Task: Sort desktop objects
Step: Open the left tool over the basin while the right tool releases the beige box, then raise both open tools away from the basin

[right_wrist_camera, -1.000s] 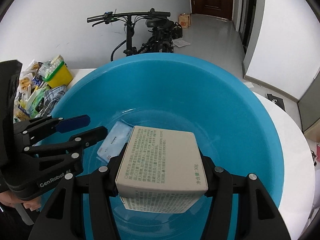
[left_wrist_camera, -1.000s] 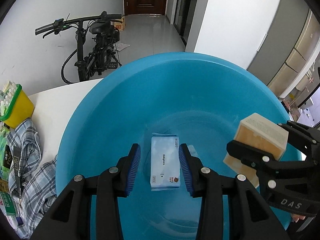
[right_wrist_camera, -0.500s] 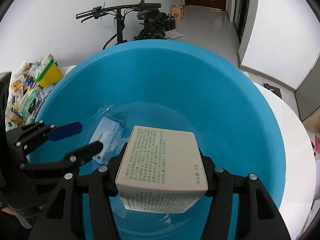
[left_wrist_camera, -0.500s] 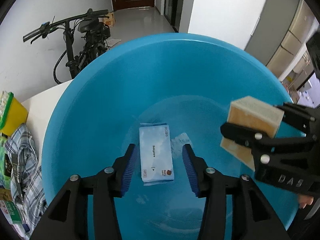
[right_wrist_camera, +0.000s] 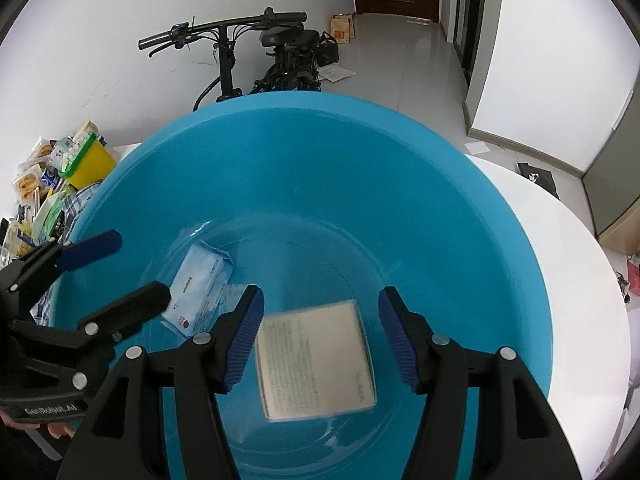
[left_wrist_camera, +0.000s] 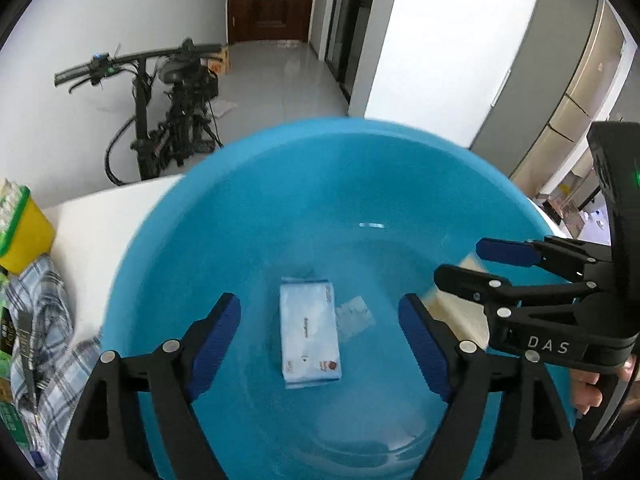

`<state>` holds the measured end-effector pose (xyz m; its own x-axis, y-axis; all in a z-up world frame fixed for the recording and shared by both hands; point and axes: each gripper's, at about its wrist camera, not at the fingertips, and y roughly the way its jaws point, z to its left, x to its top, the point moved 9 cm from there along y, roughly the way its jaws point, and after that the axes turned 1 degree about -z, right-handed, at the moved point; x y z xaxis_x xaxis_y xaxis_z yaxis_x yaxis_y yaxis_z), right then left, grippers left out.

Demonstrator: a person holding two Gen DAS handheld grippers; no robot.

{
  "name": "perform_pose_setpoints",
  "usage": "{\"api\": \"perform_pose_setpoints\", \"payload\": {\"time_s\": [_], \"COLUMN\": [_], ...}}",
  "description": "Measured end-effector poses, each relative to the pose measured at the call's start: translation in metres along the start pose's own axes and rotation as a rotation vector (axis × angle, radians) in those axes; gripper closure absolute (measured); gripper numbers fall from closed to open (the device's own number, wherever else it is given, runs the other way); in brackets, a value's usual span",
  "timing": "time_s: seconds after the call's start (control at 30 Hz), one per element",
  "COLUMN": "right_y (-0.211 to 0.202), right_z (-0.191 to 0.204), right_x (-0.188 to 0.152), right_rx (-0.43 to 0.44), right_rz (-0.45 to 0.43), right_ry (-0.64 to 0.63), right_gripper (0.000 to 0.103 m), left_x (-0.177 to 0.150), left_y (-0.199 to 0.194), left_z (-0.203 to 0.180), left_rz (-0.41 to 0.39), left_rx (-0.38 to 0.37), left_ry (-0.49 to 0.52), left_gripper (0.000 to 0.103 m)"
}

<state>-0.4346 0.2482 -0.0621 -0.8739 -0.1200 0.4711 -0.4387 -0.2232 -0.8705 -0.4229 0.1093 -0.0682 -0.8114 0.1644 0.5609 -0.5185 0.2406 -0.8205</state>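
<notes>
Your left gripper (left_wrist_camera: 320,340) hangs over the big blue basin (left_wrist_camera: 256,184) with its jaws opening; a second ago the blue pads stood close on either side of the wipes pack (left_wrist_camera: 310,336), and now they are spread well clear of it. The pack lies flat on the basin floor between them, touching neither pad, with a small clear wrapper (left_wrist_camera: 354,314) just to its right. Your right gripper (right_wrist_camera: 320,336) has let go as well: a second ago and half a second ago it pinched the cream box (right_wrist_camera: 316,360) tight, printed face up, and now the box sits lower in the right wrist view, slightly blurred, in the gap between the spread pads with blue showing on both sides. You cannot tell from that view whether the box already rests on the basin floor. In the left wrist view the box is mostly hidden behind the right gripper's fingers (left_wrist_camera: 472,282), only a pale edge showing. The wipes pack lies to the left of the box, near it. Outside the basin, on the white table (left_wrist_camera: 92,216) at far left, the yellow container (left_wrist_camera: 24,228) and the plaid cloth (left_wrist_camera: 44,320) lie as before. The bicycle (right_wrist_camera: 256,60) stands by the wall beyond.
</notes>
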Motion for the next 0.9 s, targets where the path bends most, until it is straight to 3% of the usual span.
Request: {"api": "perform_pose_setpoints", "payload": {"time_s": [0.1, 0.27, 0.5, 0.57, 0.73, 0.8, 0.9], "right_y": [-0.002, -0.011, -0.034, -0.044, -0.078, -0.096, -0.127], "right_z": [-0.003, -0.01, -0.013, -0.014, -0.014, -0.012, -0.002], "right_x": [0.002, 0.009, 0.02, 0.023, 0.034, 0.038, 0.045], "right_rx": [-0.009, -0.012, -0.033, -0.018, -0.045, -0.054, -0.06], "right_rz": [-0.013, -0.061, -0.149, -0.183, -0.319, -0.395, -0.538], "right_ry": [0.016, 0.052, 0.063, 0.087, 0.098, 0.093, 0.058], "right_gripper": [0.039, 0.03, 0.029, 0.026, 0.019, 0.014, 0.006], "left_x": [0.002, 0.007, 0.017, 0.024, 0.038, 0.045, 0.053], "left_y": [-0.005, -0.009, -0.024, -0.035, -0.066, -0.085, -0.117], "left_z": [0.005, 0.013, 0.02, 0.024, 0.03, 0.033, 0.029], "left_rz": [-0.022, -0.036, -0.109, -0.163, -0.302, -0.39, -0.541], "left_rx": [0.041, 0.049, 0.088, 0.12, 0.109, 0.188, 0.237], "left_ry": [0.0, -0.031, -0.039, -0.041, -0.06, -0.033, 0.002], "left_gripper": [0.019, 0.019, 0.019, 0.019, 0.019, 0.018, 0.014]}}
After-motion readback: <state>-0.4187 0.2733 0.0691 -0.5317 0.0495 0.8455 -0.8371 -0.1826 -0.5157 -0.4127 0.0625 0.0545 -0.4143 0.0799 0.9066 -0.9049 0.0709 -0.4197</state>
